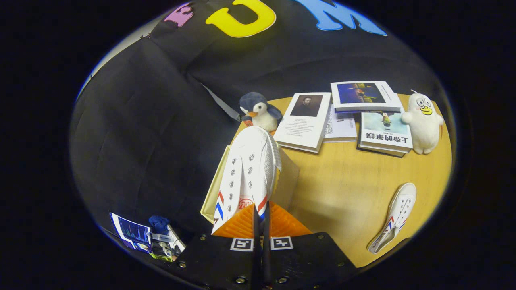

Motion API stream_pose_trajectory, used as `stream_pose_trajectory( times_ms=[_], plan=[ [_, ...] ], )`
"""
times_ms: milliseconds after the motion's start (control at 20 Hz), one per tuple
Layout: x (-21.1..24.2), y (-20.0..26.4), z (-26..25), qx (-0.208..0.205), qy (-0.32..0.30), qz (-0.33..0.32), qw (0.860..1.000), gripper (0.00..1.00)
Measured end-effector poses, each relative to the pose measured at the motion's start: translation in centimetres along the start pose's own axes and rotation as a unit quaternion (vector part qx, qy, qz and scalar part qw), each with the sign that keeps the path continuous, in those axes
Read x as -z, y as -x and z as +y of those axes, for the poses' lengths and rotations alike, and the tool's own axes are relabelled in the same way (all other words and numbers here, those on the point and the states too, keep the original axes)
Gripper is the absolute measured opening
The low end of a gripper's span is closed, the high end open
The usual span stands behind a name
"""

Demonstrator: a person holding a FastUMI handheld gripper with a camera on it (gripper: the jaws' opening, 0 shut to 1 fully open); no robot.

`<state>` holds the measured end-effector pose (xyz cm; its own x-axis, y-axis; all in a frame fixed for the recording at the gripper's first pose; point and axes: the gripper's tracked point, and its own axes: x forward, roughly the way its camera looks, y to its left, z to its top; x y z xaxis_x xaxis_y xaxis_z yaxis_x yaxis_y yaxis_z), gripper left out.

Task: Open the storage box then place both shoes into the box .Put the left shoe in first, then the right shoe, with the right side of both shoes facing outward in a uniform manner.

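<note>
Gripper (pixel 261 225) fingers nearly pressed together, pinching the heel of a white shoe (pixel 246 173), held over the storage box (pixel 288 177); box looks open, hard to tell. Second shoe (pixel 395 217) lies on table (pixel 346 181), well apart.

You are working in a staged recording booth: black cloth wall (pixel 161 121) behind a wooden desk (pixel 346 189) dressed with books (pixel 306 121), a plush penguin (pixel 258 110) and a white plush duck (pixel 421 121), while a monitor screen (pixel 131 231) glows beside the desk.
</note>
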<state>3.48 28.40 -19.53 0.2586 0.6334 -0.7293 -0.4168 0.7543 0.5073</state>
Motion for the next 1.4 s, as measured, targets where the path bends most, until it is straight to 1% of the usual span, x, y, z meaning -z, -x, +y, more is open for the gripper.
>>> stream_pose_trajectory(
  times_ms=[250, 500, 700, 850, 1100, 1150, 1200, 1250, 1300, 1350, 1400],
  plan=[
    [-0.6, -3.8, 4.3, -0.021, 0.034, 0.027, 0.999, 0.01],
    [0.4, -7.7, 6.1, -0.019, 0.057, 0.061, 0.996, 0.01],
    [1.1, -9.4, 7.0, -0.019, 0.063, 0.078, 0.995, 0.01],
    [1.0, -10.4, 6.9, -0.011, 0.066, 0.083, 0.994, 0.01],
    [1.2, -12.9, 5.7, 0.014, 0.062, 0.094, 0.994, 0.01],
    [1.4, -13.5, 5.2, 0.011, 0.054, 0.099, 0.994, 0.02],
    [1.4, -13.9, 5.5, -0.004, 0.04, 0.096, 0.995, 0.09],
    [1.2, -13.6, 5.8, -0.014, 0.022, 0.094, 0.995, 0.24],
    [0.7, -13.1, 5.6, -0.014, 0.013, 0.087, 0.996, 0.49],
    [0.4, -13.1, 5.1, -0.009, 0.018, 0.075, 0.997, 0.73],
    [-0.4, -12.2, 4.8, -0.006, 0.025, 0.065, 0.998, 0.81]
  ],
)
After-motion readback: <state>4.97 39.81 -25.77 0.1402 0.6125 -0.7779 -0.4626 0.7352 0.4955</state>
